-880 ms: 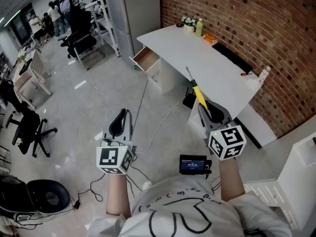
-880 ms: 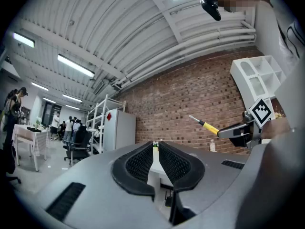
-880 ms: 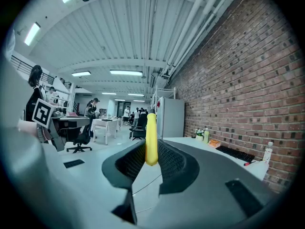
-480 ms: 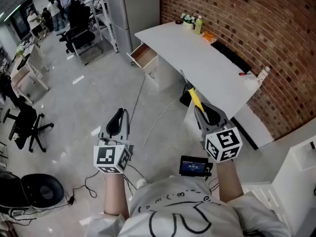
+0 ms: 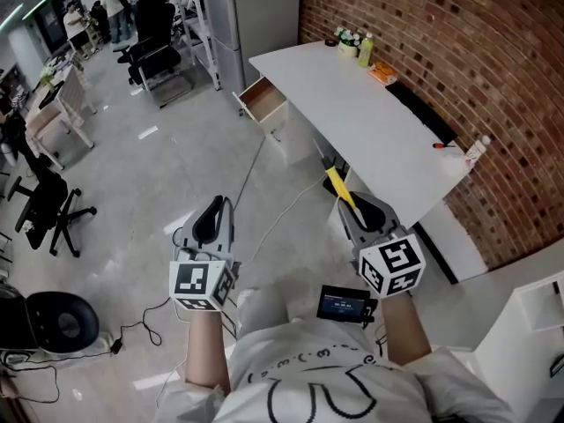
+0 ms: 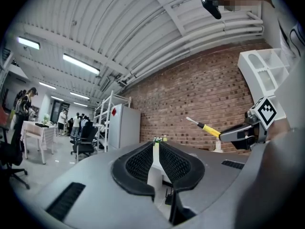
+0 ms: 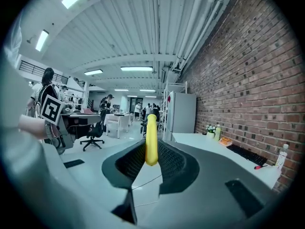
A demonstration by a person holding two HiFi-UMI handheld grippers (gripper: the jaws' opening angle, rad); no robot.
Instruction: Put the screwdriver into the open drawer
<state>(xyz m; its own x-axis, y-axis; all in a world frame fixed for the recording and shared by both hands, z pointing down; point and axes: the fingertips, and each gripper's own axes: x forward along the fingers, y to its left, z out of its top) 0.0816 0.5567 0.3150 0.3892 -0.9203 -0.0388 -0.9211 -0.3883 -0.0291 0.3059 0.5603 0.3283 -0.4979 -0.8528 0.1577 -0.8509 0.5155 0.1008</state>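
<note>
My right gripper (image 5: 355,210) is shut on a screwdriver (image 5: 337,186) with a yellow handle. Its thin shaft points up and away, just off the near edge of the white table (image 5: 352,95). In the right gripper view the yellow handle (image 7: 151,140) stands between the black pads of this gripper (image 7: 151,159). The open drawer (image 5: 264,102) sticks out from the table's far left end, well ahead of both grippers. My left gripper (image 5: 211,221) hangs over the floor, shut with nothing in it. From the left gripper (image 6: 156,152) view, the screwdriver (image 6: 205,126) shows at the right.
Cables (image 5: 264,227) trail across the glossy floor. Office chairs (image 5: 48,214) stand at the left, and people (image 5: 115,3) stand far back. Bottles and a small plant (image 5: 352,44), a keyboard (image 5: 423,113) and a white bottle (image 5: 477,151) lie along the brick wall side of the table.
My right gripper has drifted left and down with the screwdriver, from over the tabletop to just off its near edge. The left gripper has hardly moved.
</note>
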